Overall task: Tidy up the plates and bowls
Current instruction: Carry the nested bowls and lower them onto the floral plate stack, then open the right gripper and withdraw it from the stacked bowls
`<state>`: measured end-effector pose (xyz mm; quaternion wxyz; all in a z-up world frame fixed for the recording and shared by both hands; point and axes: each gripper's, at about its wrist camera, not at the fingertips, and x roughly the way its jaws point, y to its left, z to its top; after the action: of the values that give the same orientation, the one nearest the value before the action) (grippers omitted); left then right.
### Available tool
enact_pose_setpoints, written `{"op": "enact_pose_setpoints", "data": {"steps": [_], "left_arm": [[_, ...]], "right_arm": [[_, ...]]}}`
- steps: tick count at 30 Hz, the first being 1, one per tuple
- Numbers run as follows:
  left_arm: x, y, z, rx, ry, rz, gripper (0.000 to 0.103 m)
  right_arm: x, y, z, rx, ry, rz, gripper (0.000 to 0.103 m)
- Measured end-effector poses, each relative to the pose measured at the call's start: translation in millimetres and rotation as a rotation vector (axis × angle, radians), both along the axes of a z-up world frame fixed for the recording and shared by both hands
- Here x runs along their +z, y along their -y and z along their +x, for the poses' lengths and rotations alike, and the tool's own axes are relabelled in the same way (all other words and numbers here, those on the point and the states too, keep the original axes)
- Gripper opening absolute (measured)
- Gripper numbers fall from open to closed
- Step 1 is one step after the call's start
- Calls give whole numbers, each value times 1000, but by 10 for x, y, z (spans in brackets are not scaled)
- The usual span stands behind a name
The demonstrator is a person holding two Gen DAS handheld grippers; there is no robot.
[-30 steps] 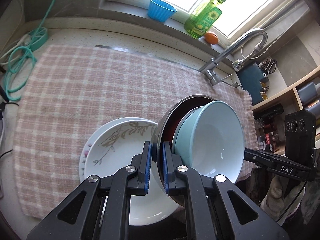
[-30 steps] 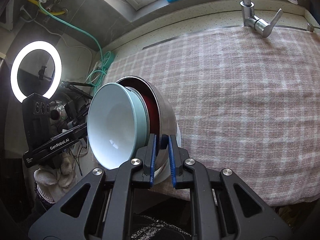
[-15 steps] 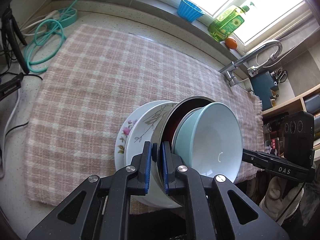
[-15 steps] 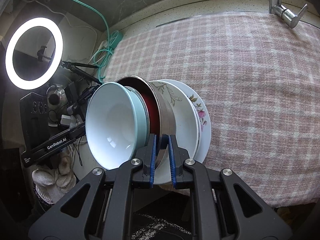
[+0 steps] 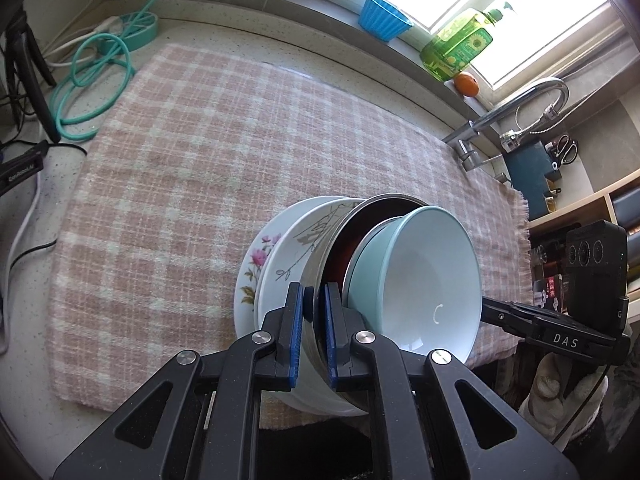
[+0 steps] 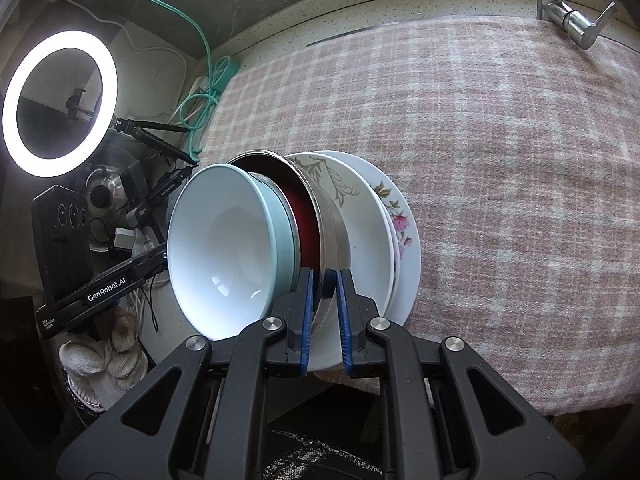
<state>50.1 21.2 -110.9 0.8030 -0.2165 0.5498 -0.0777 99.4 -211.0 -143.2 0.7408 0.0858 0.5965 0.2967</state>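
Note:
A steel bowl (image 5: 317, 254) with a dark red inside holds a nested pale blue bowl (image 5: 420, 272). The pair sits on two stacked white plates, a leaf-patterned one (image 5: 294, 236) above a pink-flowered one (image 5: 256, 264), near the front edge of the checked cloth (image 5: 200, 168). My left gripper (image 5: 314, 292) is shut on the steel bowl's rim on one side. On the opposite side my right gripper (image 6: 324, 276) is shut on the same steel bowl (image 6: 332, 232), with the blue bowl (image 6: 224, 240) left of it and the plates (image 6: 368, 216) to its right.
A faucet (image 5: 520, 108) stands at the cloth's far right corner. A blue cup (image 5: 382, 22), a green bottle (image 5: 458, 52) and an orange (image 5: 467, 83) line the window sill. A teal hose (image 5: 94, 80) coils at the left. A ring light (image 6: 60, 104) glows beyond the counter's front edge.
Both grippers carried the nested bowls down and across onto the stacked plates. The plates, half hidden a second ago, now show behind the steel bowl. Little has shifted in the last half second.

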Motion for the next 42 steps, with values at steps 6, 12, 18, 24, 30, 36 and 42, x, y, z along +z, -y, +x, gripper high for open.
{"op": "enact_pose_setpoints", "data": {"steps": [6, 12, 18, 24, 30, 36, 42], "left_arm": [[-7, 3, 6, -2, 2, 4, 7], [-8, 0, 13, -1, 2, 4, 7], [-7, 6, 37, -6, 3, 8, 7], [-12, 0, 60, -8, 3, 9, 11], [2, -11, 91, -7, 8, 14, 11], [144, -86, 36, 14, 47, 52, 21], [360, -131, -110, 45, 116, 116, 37]], "right_arm": [[2, 4, -15, 1, -1, -2, 12], [0, 8, -19, 3, -1, -1, 13], [-5, 4, -31, 10, -2, -1, 13], [67, 36, -36, 9, 29, 0, 14], [127, 99, -32, -5, 49, -7, 17], [252, 222, -69, -25, 112, -16, 35], [472, 332, -172, -27, 233, -35, 53]]}}
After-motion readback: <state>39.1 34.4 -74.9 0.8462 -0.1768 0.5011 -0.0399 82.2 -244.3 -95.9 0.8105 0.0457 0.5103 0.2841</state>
